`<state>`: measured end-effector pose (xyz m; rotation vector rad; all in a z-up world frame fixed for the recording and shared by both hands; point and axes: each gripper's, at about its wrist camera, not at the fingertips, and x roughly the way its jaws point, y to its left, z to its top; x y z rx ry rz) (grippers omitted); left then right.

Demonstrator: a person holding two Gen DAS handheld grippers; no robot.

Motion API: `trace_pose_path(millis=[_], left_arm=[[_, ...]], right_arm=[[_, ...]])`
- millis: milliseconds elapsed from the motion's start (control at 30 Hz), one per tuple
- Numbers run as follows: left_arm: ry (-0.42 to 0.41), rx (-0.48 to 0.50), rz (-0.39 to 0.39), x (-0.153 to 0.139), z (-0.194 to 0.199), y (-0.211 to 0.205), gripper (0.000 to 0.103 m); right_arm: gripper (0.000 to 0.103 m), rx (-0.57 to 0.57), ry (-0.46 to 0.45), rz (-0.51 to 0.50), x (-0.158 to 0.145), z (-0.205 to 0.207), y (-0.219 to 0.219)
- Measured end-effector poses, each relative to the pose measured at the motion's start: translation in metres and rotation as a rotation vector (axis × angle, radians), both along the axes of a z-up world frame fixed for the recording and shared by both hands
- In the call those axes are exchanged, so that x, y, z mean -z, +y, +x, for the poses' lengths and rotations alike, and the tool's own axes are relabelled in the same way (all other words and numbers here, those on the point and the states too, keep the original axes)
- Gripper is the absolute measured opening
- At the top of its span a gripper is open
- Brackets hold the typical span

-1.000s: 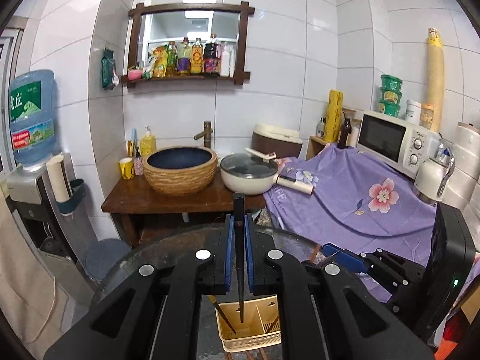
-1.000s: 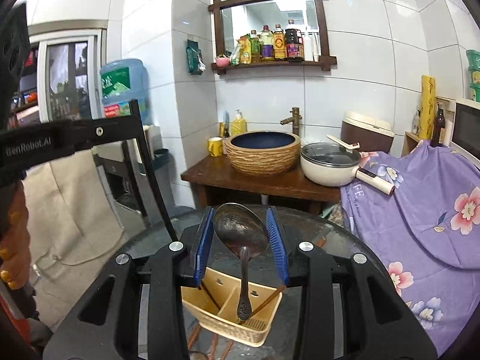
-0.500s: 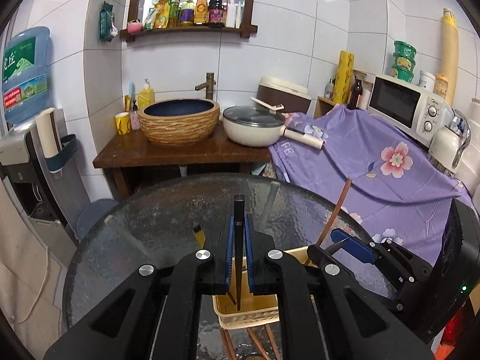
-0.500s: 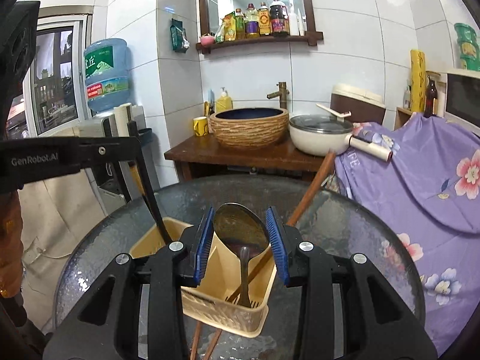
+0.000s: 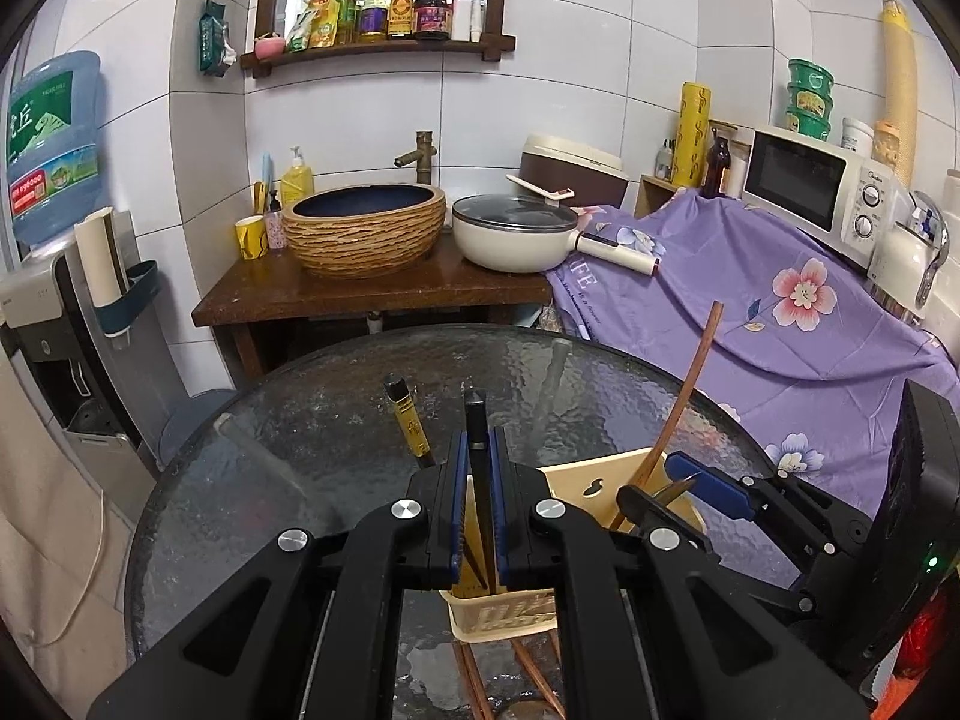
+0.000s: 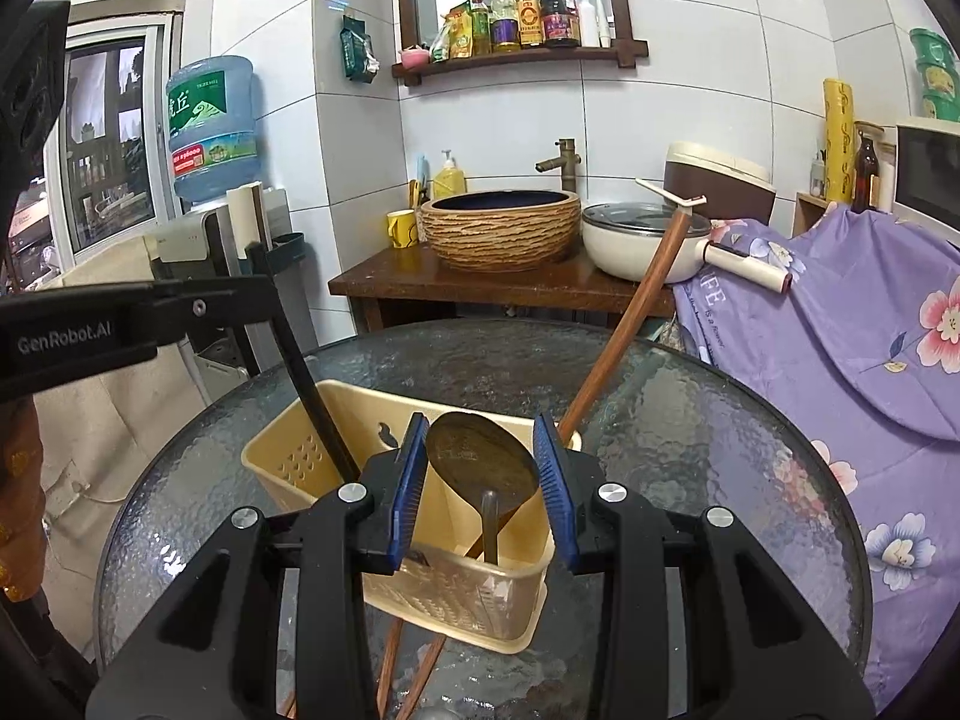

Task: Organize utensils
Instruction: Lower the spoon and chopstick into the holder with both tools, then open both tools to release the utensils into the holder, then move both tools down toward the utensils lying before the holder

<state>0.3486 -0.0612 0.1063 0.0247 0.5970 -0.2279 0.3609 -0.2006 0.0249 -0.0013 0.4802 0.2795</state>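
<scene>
A cream plastic utensil holder (image 6: 336, 420) stands on the round glass table (image 6: 690, 420); it also shows in the left wrist view (image 5: 588, 474). My left gripper (image 5: 478, 450) is shut on a black chopstick (image 5: 477, 438) whose lower end is inside the holder. My right gripper (image 6: 483, 450) is shut on a metal spoon (image 6: 480, 456), bowl up, handle down in the holder's right compartment. A long brown wooden utensil (image 6: 630, 312) leans out of the holder. A black-and-yellow chopstick (image 5: 408, 420) stands in it too.
Brown chopsticks (image 6: 396, 654) lie on the glass under the holder's near side. Behind the table are a wooden stand with a woven basin (image 6: 501, 228) and a white pot (image 6: 642, 240), and a purple floral cloth (image 6: 840, 330) at right. A water dispenser (image 6: 210, 120) stands at left.
Both grippers have moved down and closer to the holder. The black chopstick and the spoon handle have gone deeper into its compartments.
</scene>
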Motion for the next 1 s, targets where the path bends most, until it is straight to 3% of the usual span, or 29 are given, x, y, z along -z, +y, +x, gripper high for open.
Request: trace_pose_path(millis=[233, 400, 667, 867, 1000], left_arm=[[-0.014, -0.001, 0.007, 0.0, -0.003, -0.001, 0.011], [-0.089, -0.015, 0.001, -0.012, -0.022, 0.004, 0.053], [-0.186, -0.051, -0.04, -0.02, -0.068, 0.026, 0.083], [-0.136, -0.085, 0.031, 0.016, -0.084, 0.038, 0.086], [0.003, -0.077, 0.073, 0.067, -0.083, 0.046, 0.084]], right_arm=[[0.038, 0.012, -0.019, -0.04, 0.001, -0.003, 0.004], [0.06, 0.014, -0.045, -0.024, -0.002, -0.01, 0.0], [0.066, 0.066, -0.144, -0.058, -0.018, -0.045, -0.012], [0.072, 0.077, -0.022, -0.06, 0.001, -0.075, -0.016], [0.072, 0.048, 0.122, -0.038, 0.04, -0.09, -0.016]])
